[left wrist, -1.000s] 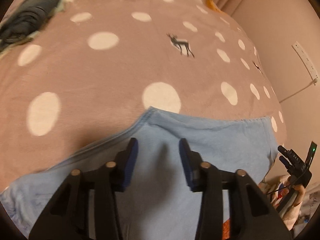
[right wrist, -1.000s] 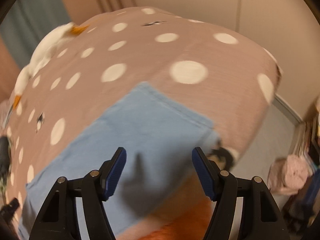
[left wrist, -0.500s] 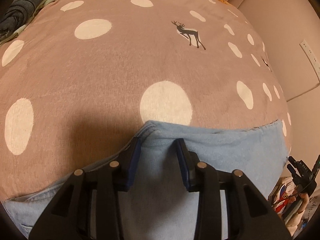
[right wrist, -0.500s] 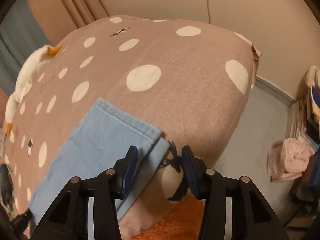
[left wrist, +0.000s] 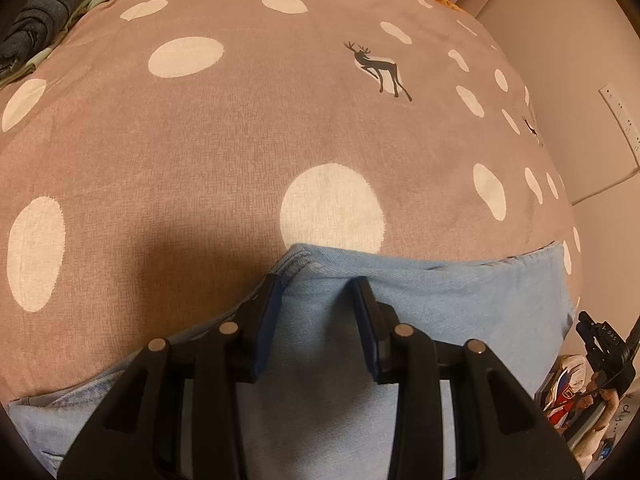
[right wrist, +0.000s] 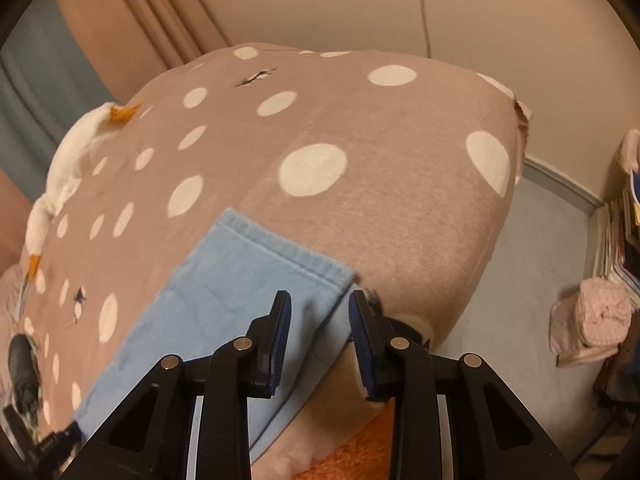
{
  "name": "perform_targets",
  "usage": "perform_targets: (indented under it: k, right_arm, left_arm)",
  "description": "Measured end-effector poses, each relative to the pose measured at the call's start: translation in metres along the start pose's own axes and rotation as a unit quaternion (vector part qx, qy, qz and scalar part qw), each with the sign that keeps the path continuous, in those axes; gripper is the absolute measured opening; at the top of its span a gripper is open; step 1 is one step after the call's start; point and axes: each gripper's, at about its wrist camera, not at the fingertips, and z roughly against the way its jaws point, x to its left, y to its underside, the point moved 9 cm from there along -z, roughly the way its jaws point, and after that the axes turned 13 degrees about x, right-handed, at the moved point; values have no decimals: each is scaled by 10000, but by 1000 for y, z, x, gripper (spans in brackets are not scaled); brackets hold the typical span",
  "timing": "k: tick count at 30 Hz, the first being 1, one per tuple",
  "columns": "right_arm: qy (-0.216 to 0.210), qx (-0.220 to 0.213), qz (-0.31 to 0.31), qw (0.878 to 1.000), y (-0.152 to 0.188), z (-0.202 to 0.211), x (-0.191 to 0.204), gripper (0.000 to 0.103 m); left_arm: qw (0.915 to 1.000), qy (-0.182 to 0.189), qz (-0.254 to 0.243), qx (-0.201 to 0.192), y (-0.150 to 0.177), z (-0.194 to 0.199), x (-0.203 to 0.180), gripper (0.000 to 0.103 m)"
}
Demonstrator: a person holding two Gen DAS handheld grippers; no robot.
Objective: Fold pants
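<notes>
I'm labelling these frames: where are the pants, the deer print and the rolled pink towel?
pants (right wrist: pixel 224 280), right wrist view, flat leg panel.
deer print (left wrist: pixel 380 70), left wrist view, body.
rolled pink towel (right wrist: pixel 602 312), right wrist view, roll's end.

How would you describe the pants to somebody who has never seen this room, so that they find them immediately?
Look at the large bed covered by a brown blanket with white dots. On its near edge lie the light blue denim pants, flat, with a stitched hem facing the wall. They are the only blue fabric on the blanket; the other clothes, a dark grey bundle, sit far away.
</notes>
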Motion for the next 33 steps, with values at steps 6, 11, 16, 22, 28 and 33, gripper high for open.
perform_targets:
  k: [6,11,16,22,28,33]
  right_arm:
    - [-250,291,-213,9990,-2,-27,-3,33]
    - [-303,-23,-362,9989,-10,-7,-3,3]
    - [-255,-38,-374,9990,-6,-1,-14,3]
    - [82,66,-301,9995,-1,-22,-20,3]
    - [228,51,-214,9995,-3,-22,-18,3]
    - [326,67,-183,9993,-2,-22,-17,3]
  left_arm:
    - [10000,59,27,5,-1,0,1,36]
    - [10000,66,24,53,0,2,0,36]
    - [9998,155,45,91,0,3,0,37]
    - [9993,246,-62,258,17,16,-17,36]
    - [9945,771,-367,607,59,15,-45,37]
    - [9934,738,-302,827,87,1,-41,36]
